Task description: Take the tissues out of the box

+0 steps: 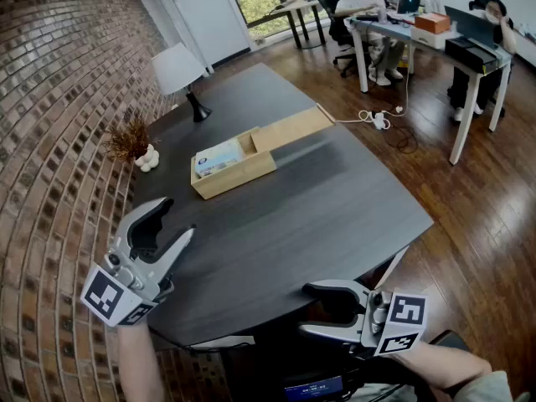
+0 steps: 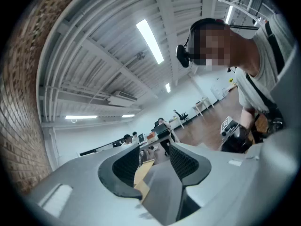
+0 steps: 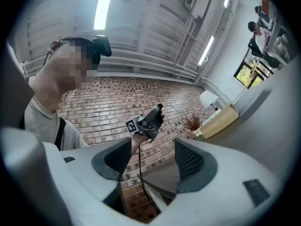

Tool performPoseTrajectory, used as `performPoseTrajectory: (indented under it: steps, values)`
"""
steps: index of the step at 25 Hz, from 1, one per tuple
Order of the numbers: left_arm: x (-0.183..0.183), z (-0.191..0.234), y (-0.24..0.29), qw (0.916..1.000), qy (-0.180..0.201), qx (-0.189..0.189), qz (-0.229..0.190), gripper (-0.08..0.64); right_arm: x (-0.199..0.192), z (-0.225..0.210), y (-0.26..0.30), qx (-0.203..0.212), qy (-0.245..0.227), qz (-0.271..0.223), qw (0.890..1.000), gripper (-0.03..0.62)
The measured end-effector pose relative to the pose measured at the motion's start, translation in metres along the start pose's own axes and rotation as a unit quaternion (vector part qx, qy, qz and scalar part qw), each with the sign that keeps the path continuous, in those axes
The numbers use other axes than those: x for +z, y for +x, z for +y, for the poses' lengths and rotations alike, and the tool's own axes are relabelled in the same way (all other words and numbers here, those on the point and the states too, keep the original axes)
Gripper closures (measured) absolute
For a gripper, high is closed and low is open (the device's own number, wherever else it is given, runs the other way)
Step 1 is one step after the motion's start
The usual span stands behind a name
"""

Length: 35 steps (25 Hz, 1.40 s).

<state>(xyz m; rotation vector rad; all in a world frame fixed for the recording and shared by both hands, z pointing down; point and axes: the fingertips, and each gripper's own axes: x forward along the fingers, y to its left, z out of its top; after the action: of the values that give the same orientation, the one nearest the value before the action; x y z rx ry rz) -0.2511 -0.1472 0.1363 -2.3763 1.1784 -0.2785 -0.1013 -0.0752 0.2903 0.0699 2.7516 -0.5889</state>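
With the left tool and right tool both wide and empty at the lower frame, the pale tissue pack lies in the light wooden box mid-frame on the dark tabletop, so a one-sided pinch could drag the box.

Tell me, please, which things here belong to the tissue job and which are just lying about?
For the job: box, its slid-open lid, tissues inside, left claw, right claw, both open and empty.
Lying about: lamp, dried plant, white figurine.
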Motion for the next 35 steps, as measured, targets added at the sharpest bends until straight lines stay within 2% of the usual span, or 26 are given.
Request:
performPoseTrajectory:
  steps: [1,3,6,8,10,12,14,15,20,24,27,29,31,35]
  values:
    - [-0.015,0.014,0.007,0.9994,0.01,-0.008,0.032,0.347,0.0,0.001,0.0,0.0,0.002,-0.001,1.0,0.308]
    - [-0.046,0.043,0.022,0.9946,0.028,-0.021,0.098,0.252,-0.001,0.001,-0.001,-0.001,0.007,-0.003,1.0,0.308]
    - [-0.096,0.092,0.052,0.9826,0.047,-0.028,0.177,0.239,-0.001,0.001,-0.003,-0.003,0.01,-0.004,1.0,0.308]
    - [-0.133,0.123,0.068,0.9705,0.051,-0.036,0.233,0.235,0.0,0.0,-0.003,-0.005,0.007,-0.006,1.0,0.308]
    - [-0.173,0.146,0.081,0.9535,0.046,-0.055,0.293,0.235,0.002,-0.001,-0.004,-0.007,0.005,-0.008,1.0,0.308]
    - [-0.21,0.158,0.09,0.9328,0.038,-0.08,0.349,0.235,0.003,-0.002,-0.005,-0.009,0.006,-0.009,1.0,0.308]
    - [-0.24,0.162,0.097,0.9135,0.03,-0.106,0.392,0.232,0.006,-0.006,-0.006,-0.015,0.004,-0.011,1.0,0.308]
    - [-0.252,0.162,0.1,0.9047,0.026,-0.12,0.408,0.202,0.008,-0.009,-0.008,-0.018,0.003,-0.012,1.0,0.308]
    - [-0.29,0.156,0.114,0.8637,0.036,-0.185,0.467,0.18,0.018,-0.022,-0.015,-0.034,-0.01,-0.02,0.999,0.308]
    - [-0.312,0.153,0.118,0.8198,0.056,-0.232,0.52,0.175,0.018,-0.031,-0.018,-0.04,-0.016,-0.018,0.999,0.308]
    - [-0.318,0.147,0.122,0.7965,0.048,-0.265,0.541,0.178,0.024,-0.033,-0.018,-0.041,-0.017,-0.028,0.999,0.308]
    - [-0.322,0.143,0.124,0.7867,0.042,-0.277,0.55,0.178,0.027,-0.034,-0.02,-0.042,-0.018,-0.032,0.998,0.308]
    - [-0.322,0.143,0.124,0.7842,0.046,-0.283,0.551,0.176,0.027,-0.036,-0.021,-0.044,-0.021,-0.033,0.998,0.308]
    - [-0.319,0.142,0.124,0.7967,0.061,-0.275,0.534,0.219,0.032,-0.032,-0.015,-0.035,-0.007,-0.037,0.999,0.308]
